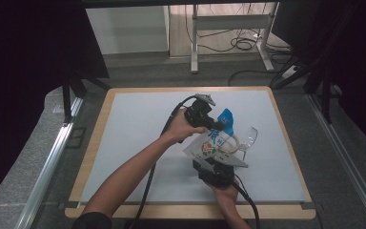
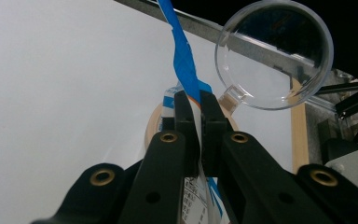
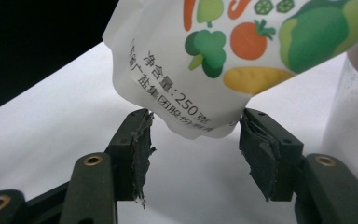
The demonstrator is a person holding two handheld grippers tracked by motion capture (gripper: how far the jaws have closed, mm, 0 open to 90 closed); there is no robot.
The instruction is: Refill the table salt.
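Pouch hangs mid-table from left gripper, table edges well apart.

1. On my table, the pouch sits right of centre, between my two grippers.
2. My left gripper is at the pouch's far end, and my right gripper at its near end.
3. The clear cup lies just right of the pouch.
4. The tape roll rests between the pouch and the cup.
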